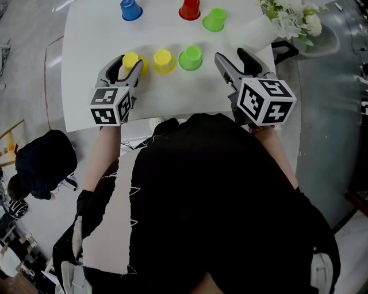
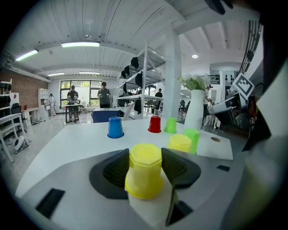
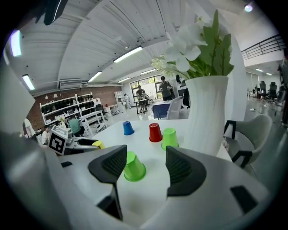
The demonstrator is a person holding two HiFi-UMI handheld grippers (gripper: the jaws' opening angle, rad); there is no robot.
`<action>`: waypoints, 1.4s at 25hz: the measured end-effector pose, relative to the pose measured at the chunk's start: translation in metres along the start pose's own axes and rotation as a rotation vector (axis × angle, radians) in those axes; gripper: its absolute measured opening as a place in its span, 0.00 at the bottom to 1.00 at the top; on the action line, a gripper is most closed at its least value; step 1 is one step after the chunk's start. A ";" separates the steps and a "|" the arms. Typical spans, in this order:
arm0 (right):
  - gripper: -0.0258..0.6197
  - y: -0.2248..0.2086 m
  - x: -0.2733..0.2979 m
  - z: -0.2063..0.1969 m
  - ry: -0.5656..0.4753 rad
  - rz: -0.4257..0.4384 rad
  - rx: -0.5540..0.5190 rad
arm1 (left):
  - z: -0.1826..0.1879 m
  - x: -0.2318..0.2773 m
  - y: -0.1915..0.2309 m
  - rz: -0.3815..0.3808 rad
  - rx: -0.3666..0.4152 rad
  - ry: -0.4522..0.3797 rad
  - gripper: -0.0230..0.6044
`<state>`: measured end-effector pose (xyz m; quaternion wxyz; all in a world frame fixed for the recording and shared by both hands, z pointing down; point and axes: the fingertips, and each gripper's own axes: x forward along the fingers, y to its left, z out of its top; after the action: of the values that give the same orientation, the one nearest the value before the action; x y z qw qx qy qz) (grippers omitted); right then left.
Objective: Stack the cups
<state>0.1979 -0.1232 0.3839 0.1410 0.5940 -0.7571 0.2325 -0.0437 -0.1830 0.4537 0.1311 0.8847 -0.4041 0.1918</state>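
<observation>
Six upturned cups stand on the white table (image 1: 98,34). In the near row are a yellow cup (image 1: 131,60), a second yellow cup (image 1: 164,61) and a green cup (image 1: 190,58). My left gripper (image 1: 129,61) is shut on the left yellow cup (image 2: 145,177), its pads pressed against the cup's upper sides. Just right of the near green cup (image 3: 133,168), my right gripper (image 1: 230,55) stands open with nothing between its pads. Blue (image 1: 131,10), red (image 1: 190,9) and green (image 1: 214,20) cups form the far row.
A white vase of flowers (image 1: 293,20) stands at the table's far right corner, close beside my right gripper (image 3: 146,162). A black chair (image 3: 240,143) sits past the table's right edge. People and shelving are far behind.
</observation>
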 end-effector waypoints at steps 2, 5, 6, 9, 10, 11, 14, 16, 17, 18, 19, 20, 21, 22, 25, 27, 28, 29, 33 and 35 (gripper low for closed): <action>0.47 0.000 0.001 0.000 0.000 0.001 0.000 | -0.001 0.000 0.000 -0.001 0.003 0.002 0.41; 0.47 0.001 0.002 0.000 0.001 0.004 -0.001 | -0.003 -0.001 -0.001 -0.002 0.008 0.009 0.41; 0.47 0.001 0.003 0.000 0.001 0.005 -0.001 | -0.003 -0.001 -0.002 -0.004 0.010 0.010 0.41; 0.47 0.001 0.004 0.002 -0.001 0.007 -0.001 | -0.003 -0.002 -0.004 -0.010 0.013 0.010 0.41; 0.47 0.001 0.004 0.002 -0.002 0.008 -0.001 | -0.004 -0.002 -0.004 -0.010 0.012 0.009 0.41; 0.47 0.002 0.005 0.002 -0.002 0.009 -0.001 | -0.004 -0.002 -0.004 -0.010 0.011 0.008 0.41; 0.47 0.003 0.006 0.003 -0.002 0.011 0.000 | -0.004 -0.003 -0.004 -0.008 0.008 0.007 0.41; 0.47 0.003 0.006 0.003 -0.002 0.012 -0.001 | -0.005 -0.004 -0.005 -0.007 0.010 0.007 0.41; 0.47 0.003 0.007 0.003 -0.002 0.013 -0.001 | -0.005 -0.005 -0.005 -0.007 0.010 0.006 0.41; 0.47 0.003 0.007 0.003 -0.003 0.014 -0.001 | -0.005 -0.005 -0.005 -0.007 0.009 0.005 0.41; 0.47 0.003 0.008 0.003 -0.002 0.015 -0.001 | -0.005 -0.005 -0.005 -0.008 0.010 0.005 0.41; 0.47 0.003 0.008 0.003 -0.002 0.017 -0.001 | -0.005 -0.005 -0.005 -0.008 0.010 0.005 0.41; 0.47 0.004 0.009 0.003 -0.001 0.018 -0.001 | -0.005 -0.005 -0.005 -0.008 0.011 0.004 0.41; 0.47 0.004 0.009 0.003 -0.001 0.020 0.000 | -0.005 -0.005 -0.005 -0.008 0.012 0.004 0.41; 0.47 0.004 0.011 0.003 0.000 0.024 -0.002 | -0.006 -0.005 -0.005 -0.009 0.015 0.003 0.41; 0.47 0.005 0.011 0.003 0.000 0.026 -0.002 | -0.006 -0.006 -0.004 -0.007 0.013 0.000 0.41; 0.47 0.005 0.012 0.004 0.000 0.026 -0.003 | -0.006 -0.007 -0.004 -0.006 0.012 -0.002 0.41; 0.47 0.006 0.012 0.004 -0.001 0.027 -0.003 | -0.006 -0.007 -0.004 -0.006 0.011 -0.004 0.41; 0.47 0.006 0.012 0.005 -0.002 0.028 -0.005 | -0.006 -0.008 -0.004 -0.010 0.000 -0.019 0.42; 0.47 0.005 0.013 0.006 -0.002 0.027 -0.006 | -0.006 -0.008 -0.004 -0.010 -0.003 -0.024 0.42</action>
<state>0.1902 -0.1358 0.3841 0.1390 0.5833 -0.7660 0.2317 -0.0468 -0.1725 0.4555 0.1287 0.8887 -0.4015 0.1800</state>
